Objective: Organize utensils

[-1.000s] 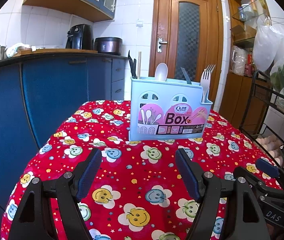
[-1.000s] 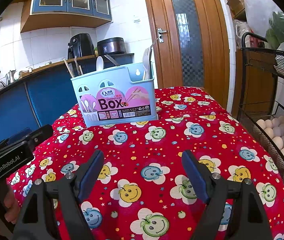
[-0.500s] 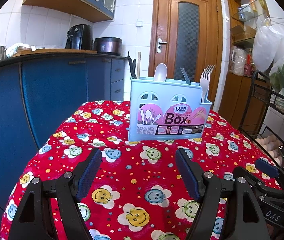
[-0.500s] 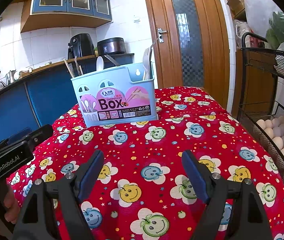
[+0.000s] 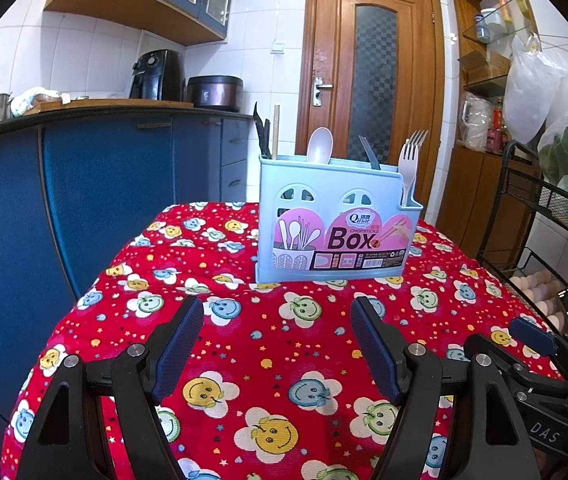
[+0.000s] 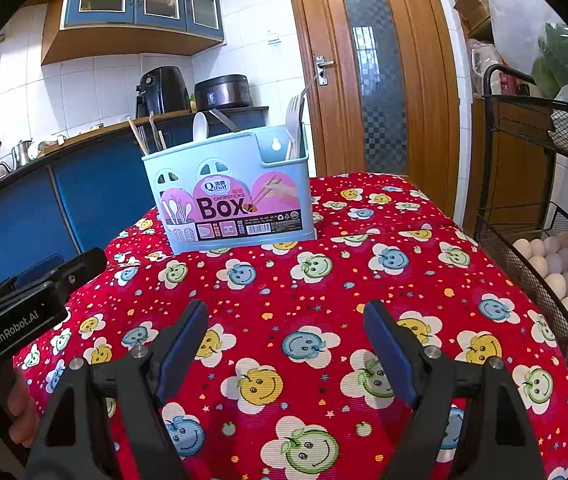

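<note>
utensil box upright beyond both spread, empty grippers

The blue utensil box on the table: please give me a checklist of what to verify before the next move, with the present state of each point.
1. Left gripper open and empty: ok.
2. Right gripper open and empty: ok.
3. Utensil box upright on the red tablecloth: ok.
4. Utensils inside the box: white spoon, white fork, chopsticks stand upright: ok.
5. Loose utensils left on the cloth: none visible, ok.
6. Free room inside each compartment: cannot tell.
</note>
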Demonstrator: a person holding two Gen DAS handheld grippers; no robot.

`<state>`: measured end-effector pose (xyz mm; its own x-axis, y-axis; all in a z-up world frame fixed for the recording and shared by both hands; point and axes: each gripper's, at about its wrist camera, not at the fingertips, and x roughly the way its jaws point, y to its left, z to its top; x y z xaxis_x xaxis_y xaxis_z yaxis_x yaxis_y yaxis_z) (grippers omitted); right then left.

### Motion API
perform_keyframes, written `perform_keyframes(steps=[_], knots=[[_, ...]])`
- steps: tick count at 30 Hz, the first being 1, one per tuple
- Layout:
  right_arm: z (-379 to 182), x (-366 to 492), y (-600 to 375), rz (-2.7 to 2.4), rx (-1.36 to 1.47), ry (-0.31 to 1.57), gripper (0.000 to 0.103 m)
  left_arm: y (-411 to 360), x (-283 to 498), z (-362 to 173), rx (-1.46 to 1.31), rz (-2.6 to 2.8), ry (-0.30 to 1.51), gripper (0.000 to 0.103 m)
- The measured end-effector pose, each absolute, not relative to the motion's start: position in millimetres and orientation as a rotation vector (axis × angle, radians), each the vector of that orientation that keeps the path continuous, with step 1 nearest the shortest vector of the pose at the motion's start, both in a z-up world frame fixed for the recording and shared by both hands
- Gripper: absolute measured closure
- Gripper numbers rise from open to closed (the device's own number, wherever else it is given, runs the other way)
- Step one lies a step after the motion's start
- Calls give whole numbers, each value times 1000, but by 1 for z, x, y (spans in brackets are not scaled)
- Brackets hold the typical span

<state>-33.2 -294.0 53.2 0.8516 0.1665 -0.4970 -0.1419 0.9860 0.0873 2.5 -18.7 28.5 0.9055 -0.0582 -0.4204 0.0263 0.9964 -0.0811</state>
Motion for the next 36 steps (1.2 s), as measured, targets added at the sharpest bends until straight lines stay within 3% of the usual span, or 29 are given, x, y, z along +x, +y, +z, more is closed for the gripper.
perform_keyframes(steps=[36], knots=[[53, -33, -294, 162, 47, 529, 21, -22, 3, 29, -77, -45, 437, 26]])
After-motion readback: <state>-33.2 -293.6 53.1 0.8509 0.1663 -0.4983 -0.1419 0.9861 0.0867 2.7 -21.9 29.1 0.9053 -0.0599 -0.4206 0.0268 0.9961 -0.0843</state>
